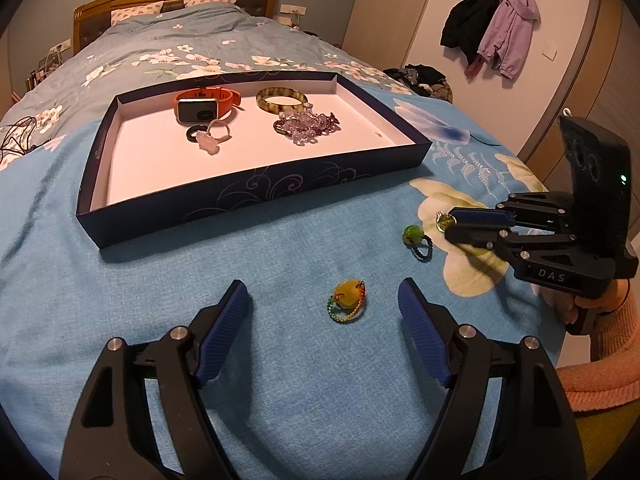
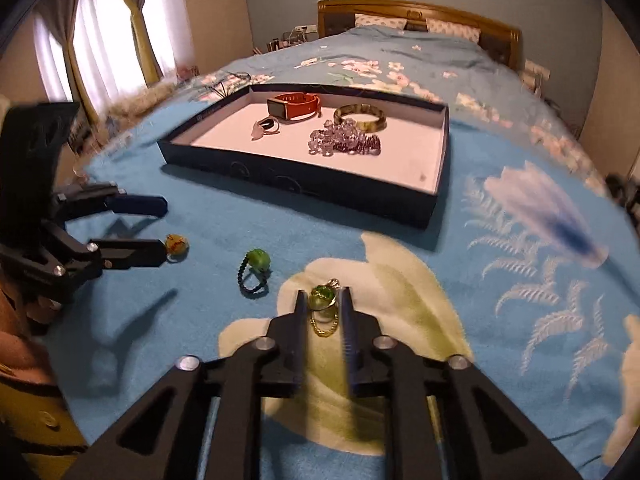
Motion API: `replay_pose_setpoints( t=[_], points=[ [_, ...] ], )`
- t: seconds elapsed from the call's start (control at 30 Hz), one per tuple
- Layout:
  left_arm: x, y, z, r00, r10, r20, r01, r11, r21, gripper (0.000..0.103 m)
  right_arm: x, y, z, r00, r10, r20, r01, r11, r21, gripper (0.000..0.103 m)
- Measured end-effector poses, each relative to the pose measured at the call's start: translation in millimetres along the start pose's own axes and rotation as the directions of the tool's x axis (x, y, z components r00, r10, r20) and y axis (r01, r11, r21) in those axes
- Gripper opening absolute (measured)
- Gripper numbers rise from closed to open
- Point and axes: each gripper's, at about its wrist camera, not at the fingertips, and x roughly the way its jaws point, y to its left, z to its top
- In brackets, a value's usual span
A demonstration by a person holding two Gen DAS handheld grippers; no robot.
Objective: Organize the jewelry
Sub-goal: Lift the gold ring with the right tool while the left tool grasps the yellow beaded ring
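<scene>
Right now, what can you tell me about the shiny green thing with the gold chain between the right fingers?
The green pendant is a round, glassy green stone in a gold-coloured setting with a thin gold chain bunched below it. It sits between the two dark fingers of the right gripper, which are closed in around it, above a pale flower printed on the blue bedspread. Whether it still touches the fabric cannot be told.

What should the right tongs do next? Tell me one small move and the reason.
Probably lift the right tongs slightly and carry them toward the box. Their jaws look closed on the green pendant, its gold chain hanging between them just above the bedspread. The watch and bangle already lie in the box.
</scene>
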Motion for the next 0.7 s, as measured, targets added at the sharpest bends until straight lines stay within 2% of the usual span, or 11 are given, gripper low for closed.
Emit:
replay_pose_setpoints(
  t=[0.1,0.13,0.3,0.53,0.57,0.6,0.7],
  points=[
    [1,0,0,1.0,-0.001,-0.001,0.001,1.0,-0.001,0.077,-4,24,2,1.0,-0.018,0.009,0.019,0.992,-0.121,0.009],
    [1,-1,0,1.0,-0.001,0.0,0.001,1.0,-0.002,0.077,-4,24,2,1.0,-0.021,0.013,0.023,0.992,-0.122,0.011],
    [1,1,0,1.0,-0.007,0.004,0.007,1.0,-0.009,0.077,-1,-5,-1,0.998,0.062,0.004,-0.062,0.998,0.019,0.015],
    [1,2,0,1.0,-0.012,0.001,0.012,1.0,-0.009,0.077,10,-6,-1,0.991,0.133,-0.019,-0.132,0.989,0.059,0.015],
    [1,2,0,1.0,-0.012,0.001,0.012,1.0,-0.008,0.077,10,-8,-1,0.989,0.146,-0.014,-0.144,0.987,0.068,0.014],
    [1,1,0,1.0,-0.011,0.001,0.011,1.0,-0.009,0.077,8,-10,0,0.986,0.164,-0.005,-0.163,0.984,0.077,0.002],
    [1,1,0,1.0,-0.011,0.001,0.011,1.0,-0.008,0.077,2,-11,0,0.989,0.146,0.018,-0.147,0.986,0.077,0.001]
  ],
)
